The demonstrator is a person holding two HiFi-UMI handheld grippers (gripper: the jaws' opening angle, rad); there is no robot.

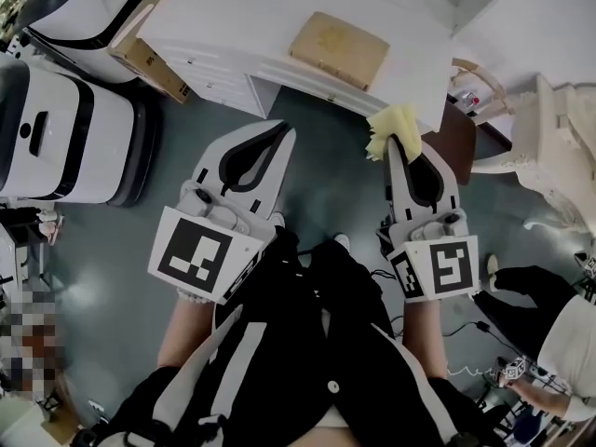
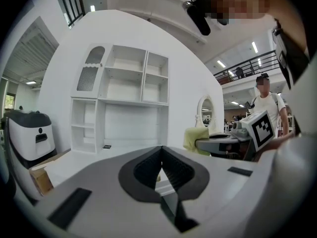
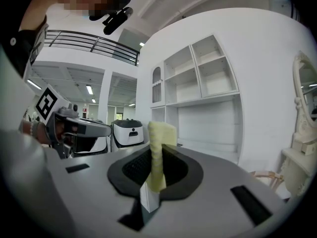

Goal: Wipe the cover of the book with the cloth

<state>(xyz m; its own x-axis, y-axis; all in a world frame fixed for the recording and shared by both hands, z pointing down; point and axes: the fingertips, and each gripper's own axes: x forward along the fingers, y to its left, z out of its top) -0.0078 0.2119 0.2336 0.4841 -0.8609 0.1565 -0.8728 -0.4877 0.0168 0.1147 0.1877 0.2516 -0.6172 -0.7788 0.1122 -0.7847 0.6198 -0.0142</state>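
Head view first: we've got the tan book (image 1: 338, 49) lying flat on the white desk (image 1: 223, 26), with both grippers short of it. Our right gripper (image 1: 395, 142) has the yellow cloth (image 1: 391, 122) bunched at its tips, apart from the book. In the left gripper view, our left gripper (image 2: 161, 157) is pinched together with nothing in it. Right gripper view: the jaws are clamped on the cloth, which sticks upward.
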